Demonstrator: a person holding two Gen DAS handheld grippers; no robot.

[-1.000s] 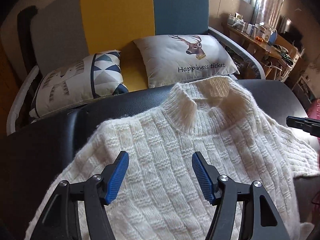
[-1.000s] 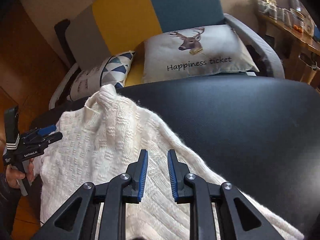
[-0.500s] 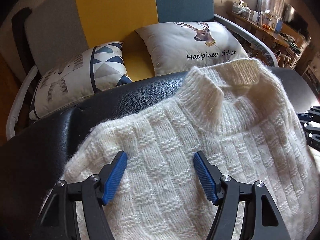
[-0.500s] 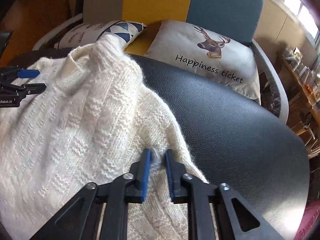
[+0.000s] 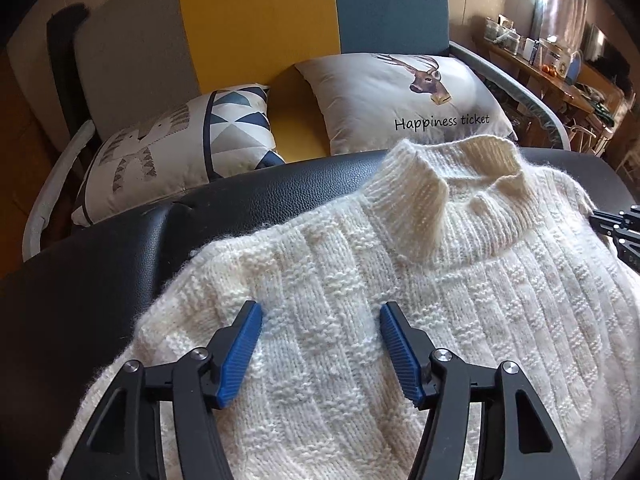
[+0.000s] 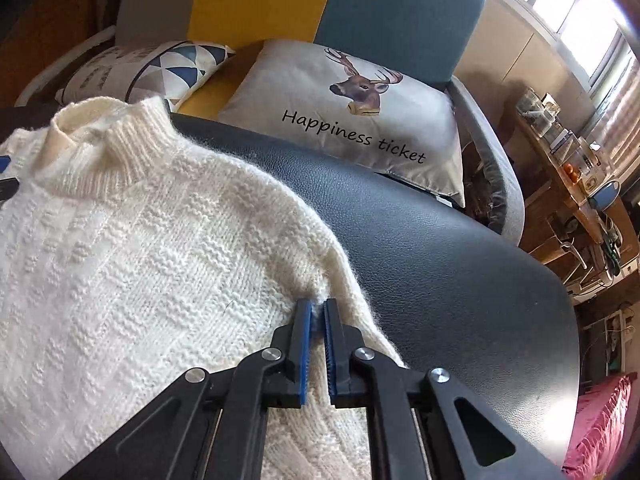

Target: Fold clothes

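Right wrist view shows your right gripper (image 6: 318,312) has just pinched the sweater (image 6: 140,240) at its shoulder on the black table (image 6: 460,272); your left gripper (image 5: 320,316) stays wide, so folding can start.

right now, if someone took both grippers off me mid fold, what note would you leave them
Left gripper: open, jaws wide, fingertips over the chest of the white sweater, gripping nothing.
Right gripper: shut on a pinch of knit at the sweater's right shoulder seam, where the sleeve begins.
Sweater lies front up and spread on the black leather table, collar toward the sofa cushions.
Done: sweater laid out, right shoulder gripped. No fold is visible yet.
Left: probably take hold on the left side, fold the sleeves in, then fold the body.
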